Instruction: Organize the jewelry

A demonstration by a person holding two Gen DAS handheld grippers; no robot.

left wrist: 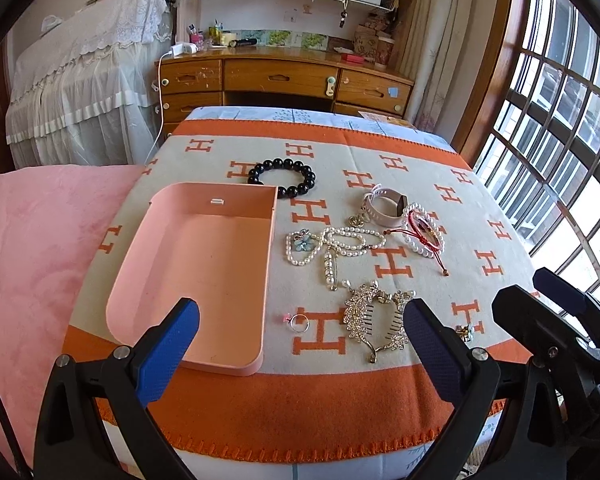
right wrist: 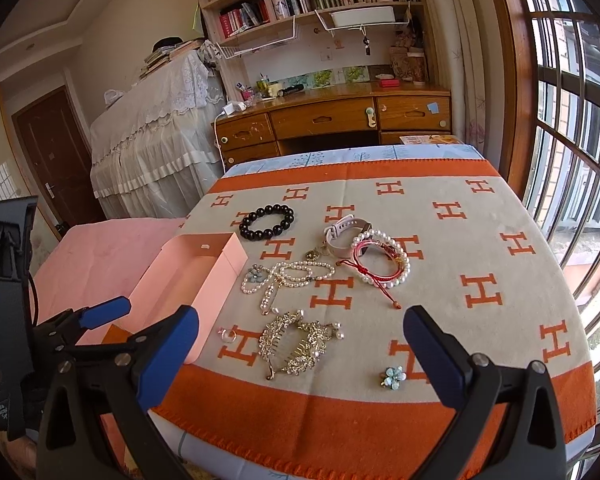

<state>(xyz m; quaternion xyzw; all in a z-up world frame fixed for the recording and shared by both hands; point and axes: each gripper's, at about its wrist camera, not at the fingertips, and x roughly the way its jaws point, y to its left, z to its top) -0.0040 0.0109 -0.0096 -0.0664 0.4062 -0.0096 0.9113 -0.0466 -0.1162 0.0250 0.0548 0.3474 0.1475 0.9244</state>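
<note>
Lying loose on the H-patterned blanket (left wrist: 380, 152), pearl necklace (left wrist: 332, 242), black bead bracelet (left wrist: 286, 176), watch (left wrist: 384, 206) and gold hair comb (left wrist: 378, 322), pink tray (left wrist: 204, 264) just beside them, left gripper (left wrist: 300, 344) and right gripper (right wrist: 300, 354) both spread wide, holding nothing.

Both wrist views looked forward over the near blanket (left wrist: 300, 412) edge toward the desk (right wrist: 332, 120), left view perhaps nearer, sharing the jewellery spread.

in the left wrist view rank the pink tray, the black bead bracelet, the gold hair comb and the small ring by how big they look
1. pink tray
2. and 3. gold hair comb and black bead bracelet: look alike; the comb lies nearer the camera, so no ranking.
4. small ring
</note>
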